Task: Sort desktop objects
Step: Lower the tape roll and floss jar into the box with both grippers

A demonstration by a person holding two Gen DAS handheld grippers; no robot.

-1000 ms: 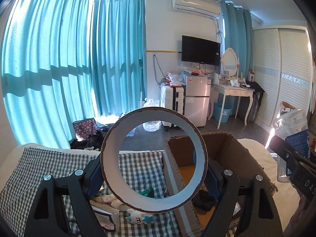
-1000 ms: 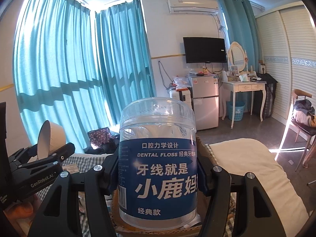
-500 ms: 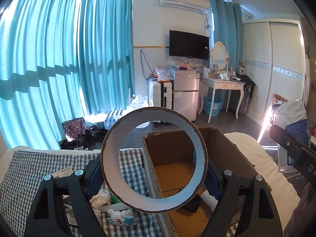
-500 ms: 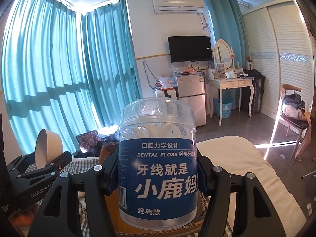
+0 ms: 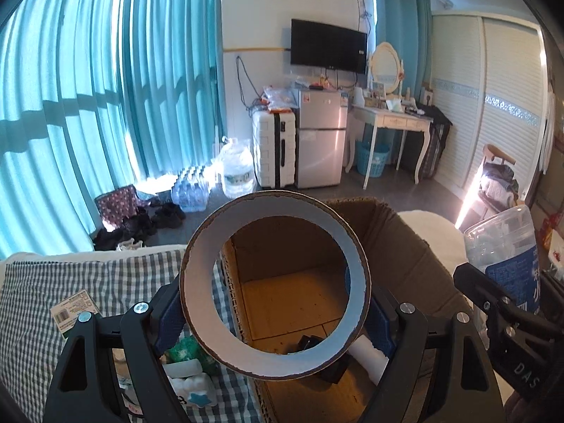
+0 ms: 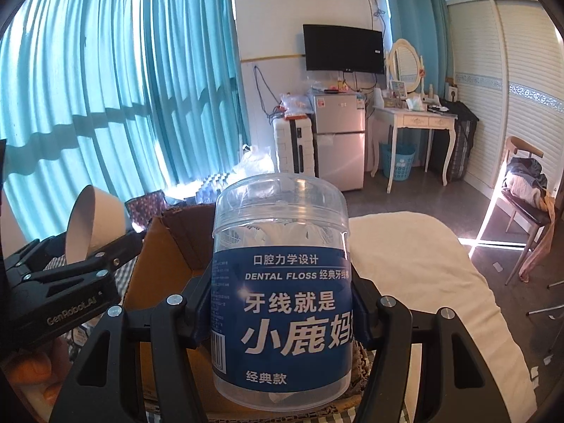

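So the left gripper [image 5: 275, 317] is pinching a cardboard tape ring [image 5: 275, 283] right over the open cardboard box [image 5: 416, 261], and the right gripper [image 6: 280, 313] is squeezing a dental floss jar [image 6: 282, 282] just beside that box's near edge.

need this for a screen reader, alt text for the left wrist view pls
The left gripper holds an empty cardboard tape ring above an open cardboard box on a checked cloth. The dental floss jar shows at the right edge.
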